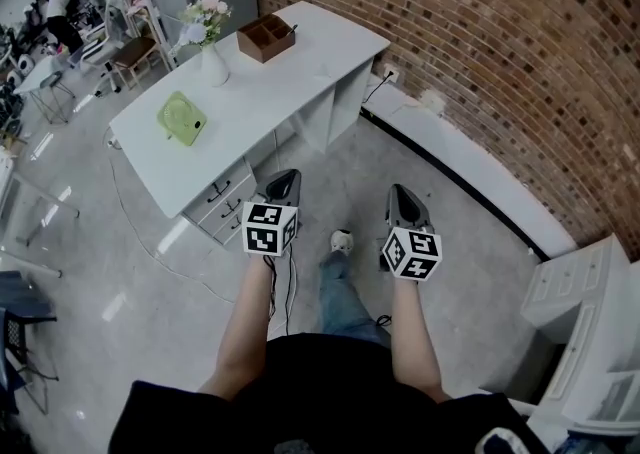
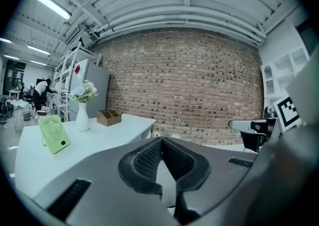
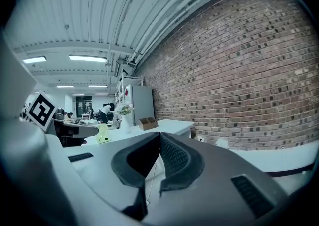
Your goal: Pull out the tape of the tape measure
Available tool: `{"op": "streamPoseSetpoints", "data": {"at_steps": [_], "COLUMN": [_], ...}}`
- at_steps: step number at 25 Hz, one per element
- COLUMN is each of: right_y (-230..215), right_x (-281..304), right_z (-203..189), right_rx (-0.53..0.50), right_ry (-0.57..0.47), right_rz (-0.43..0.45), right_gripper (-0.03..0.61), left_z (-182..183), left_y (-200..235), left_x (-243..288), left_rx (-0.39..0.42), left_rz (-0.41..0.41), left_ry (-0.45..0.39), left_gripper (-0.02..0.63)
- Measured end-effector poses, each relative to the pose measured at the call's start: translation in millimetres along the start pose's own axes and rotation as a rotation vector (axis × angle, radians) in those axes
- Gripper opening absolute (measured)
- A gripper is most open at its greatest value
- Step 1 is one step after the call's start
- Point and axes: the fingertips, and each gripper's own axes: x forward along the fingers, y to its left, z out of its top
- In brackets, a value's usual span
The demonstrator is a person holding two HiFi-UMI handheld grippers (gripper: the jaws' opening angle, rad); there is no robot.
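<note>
Holding our left gripper (image 1: 284, 180) and right gripper (image 1: 402, 192) side by side over the floor (image 1: 150, 272), both jaws clenched empty, counter (image 1: 300, 77) ahead carrying green fan (image 1: 181, 119), vase (image 1: 213, 64), wooden box (image 1: 265, 39), where the tape measure lies we cannot tell

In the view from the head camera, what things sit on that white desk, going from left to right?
green fan → vase of flowers → brown wooden box
</note>
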Motion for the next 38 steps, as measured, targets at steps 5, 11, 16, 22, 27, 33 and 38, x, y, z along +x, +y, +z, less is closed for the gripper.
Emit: {"op": "streamPoseSetpoints", "data": {"at_steps": [5,11,16,22,27,33,38], "right_y": [-33.8,-81.4,-113.3,-110.4,-100.1,-92.8,-94.2], "right_x": [106.7,273.9,411.7,512.1,558.8,583.9,593.6], "right_z": [8.9,44.0,73.4,85.5,88.1,81.4,62.4], "right_rx": [0.02,0.003,-0.001,0.013,0.017,-0.002,-0.017], "right_ry": [-0.01,0.014,0.043,0.085,0.109,0.145,0.194], "right_rz": [0.034,0.113,0.185,0.259,0.302,0.318,0.323], "right_gripper": [0.003,0.003,0.003,0.003,0.003,0.003,0.003], "left_z": [10.8,53.5,84.7,105.4,105.8,92.5,70.8], "left_y": [42.2,107.7,162.1,202.7,224.6,239.4,243.4], "left_x": [92.6,238.3,344.0,402.3,434.5,463.6,493.4], "left_rx": [0.029,0.029,0.009,0.037,0.053,0.048,0.059], "left_rz": [0.043,0.106,0.15,0.185,0.18,0.142,0.065], "left_ry": [0.027,0.038,0.051,0.066,0.1,0.146,0.203], "left_gripper": [0.021,0.021,0.021,0.021,0.021,0.023,0.025]}}
